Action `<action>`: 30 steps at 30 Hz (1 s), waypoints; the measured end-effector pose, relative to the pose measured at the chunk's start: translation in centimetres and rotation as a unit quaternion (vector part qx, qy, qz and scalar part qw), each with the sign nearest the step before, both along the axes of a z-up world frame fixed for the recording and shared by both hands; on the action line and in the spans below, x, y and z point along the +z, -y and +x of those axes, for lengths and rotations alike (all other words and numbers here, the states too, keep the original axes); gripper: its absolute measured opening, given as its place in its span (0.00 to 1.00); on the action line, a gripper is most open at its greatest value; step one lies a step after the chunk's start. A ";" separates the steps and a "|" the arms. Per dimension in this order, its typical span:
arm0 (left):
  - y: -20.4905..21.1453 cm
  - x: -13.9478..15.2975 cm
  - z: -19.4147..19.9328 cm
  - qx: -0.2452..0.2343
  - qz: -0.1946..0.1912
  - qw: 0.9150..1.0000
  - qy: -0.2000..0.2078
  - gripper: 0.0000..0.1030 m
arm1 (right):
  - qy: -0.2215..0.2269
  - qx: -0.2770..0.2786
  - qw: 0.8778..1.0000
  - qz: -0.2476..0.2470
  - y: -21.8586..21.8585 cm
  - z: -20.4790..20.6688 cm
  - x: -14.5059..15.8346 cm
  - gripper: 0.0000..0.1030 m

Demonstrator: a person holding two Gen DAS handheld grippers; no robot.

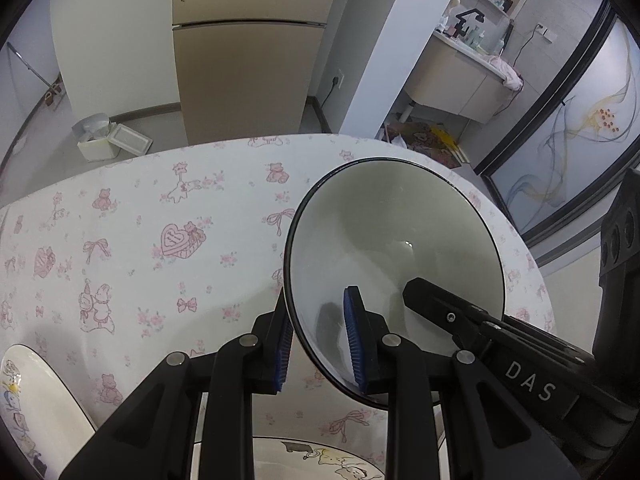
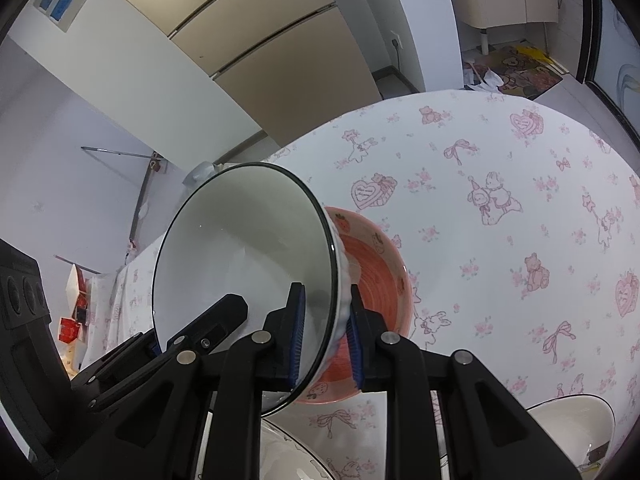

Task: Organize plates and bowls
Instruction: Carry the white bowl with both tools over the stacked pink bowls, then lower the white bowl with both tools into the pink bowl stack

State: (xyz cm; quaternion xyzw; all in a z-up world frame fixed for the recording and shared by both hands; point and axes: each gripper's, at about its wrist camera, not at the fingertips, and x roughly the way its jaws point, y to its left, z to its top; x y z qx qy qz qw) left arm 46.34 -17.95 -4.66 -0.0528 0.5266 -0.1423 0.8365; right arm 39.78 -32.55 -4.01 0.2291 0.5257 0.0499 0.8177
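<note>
While both tongs pinch one white bowl (image 2: 244, 276) by its rim, left tongs (image 1: 318, 344) and right tongs (image 2: 326, 336) hold it tilted above the red bowl (image 2: 378, 280) on the surface (image 2: 500, 160); nesting looks unfinished, with plates (image 1: 36, 408) left nearby.

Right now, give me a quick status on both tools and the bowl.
Left tool and right tool both shut on white bowl's black-edged rim, bowl tilted, off the table. Pink strawberry bowl directly behind it. Nothing blocking.
</note>
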 end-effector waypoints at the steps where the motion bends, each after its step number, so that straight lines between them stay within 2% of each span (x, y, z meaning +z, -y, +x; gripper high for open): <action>1: -0.2 -0.2 0.0 0.000 0.000 1.000 -0.002 0.26 | -0.002 -0.001 1.000 -0.001 0.0 0.0 -0.1 0.20; 14: 0.7 -1.1 0.3 -0.007 0.015 1.000 -0.005 0.26 | -0.019 -0.002 1.000 -0.013 -0.2 0.3 -0.6 0.20; 17: 1.1 -1.1 0.1 -0.009 0.029 1.000 0.002 0.26 | -0.019 0.000 0.999 -0.031 -0.3 0.2 -0.4 0.20; 21: 1.2 -1.3 -0.1 -0.008 0.034 0.999 0.006 0.25 | -0.009 0.025 0.995 -0.095 -1.4 -0.2 0.6 0.21; 26: 1.0 -1.3 -0.2 -0.010 0.030 0.999 0.007 0.25 | -0.012 0.040 0.991 -0.127 -1.7 -0.1 0.3 0.23; 30: 0.7 -1.4 -0.1 -0.009 0.022 1.000 0.004 0.25 | -0.010 0.043 0.991 -0.126 -1.4 -0.1 0.4 0.24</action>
